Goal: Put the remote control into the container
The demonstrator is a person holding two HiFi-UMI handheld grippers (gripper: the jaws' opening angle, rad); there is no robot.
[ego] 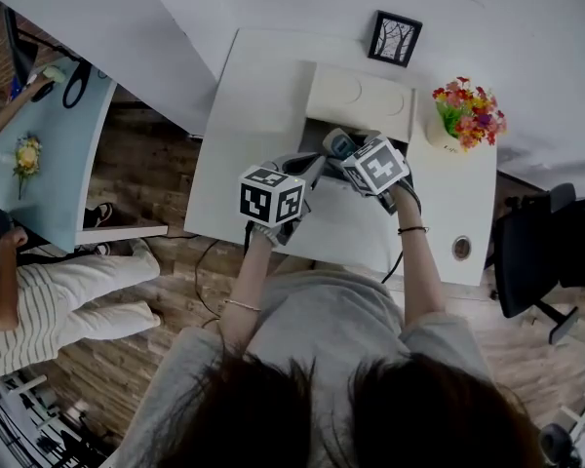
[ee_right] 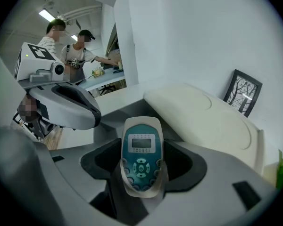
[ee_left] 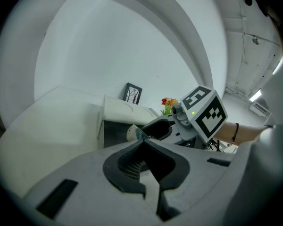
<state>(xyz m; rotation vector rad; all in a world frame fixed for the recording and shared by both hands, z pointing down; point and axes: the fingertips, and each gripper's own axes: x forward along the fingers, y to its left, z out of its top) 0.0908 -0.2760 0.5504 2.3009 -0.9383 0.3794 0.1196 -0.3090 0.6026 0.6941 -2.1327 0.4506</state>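
Right gripper [ee_right: 142, 173]: jaws clamped on white-and-teal push-button remote control [ee_right: 140, 149], at mouth of open cream plastic container [ego: 361, 96]. Left gripper [ee_left: 148, 166]: jaws together, empty, near container.

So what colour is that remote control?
The remote control has a teal face in a white casing; the right gripper view shows it best.

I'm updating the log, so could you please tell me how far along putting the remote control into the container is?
Done: the container has its lid standing open, and the remote control is off the table. In hand: the right gripper is shut on the remote, holding it close to the container's opening. Left: lower it inside and release. The left gripper is shut and holds nothing.
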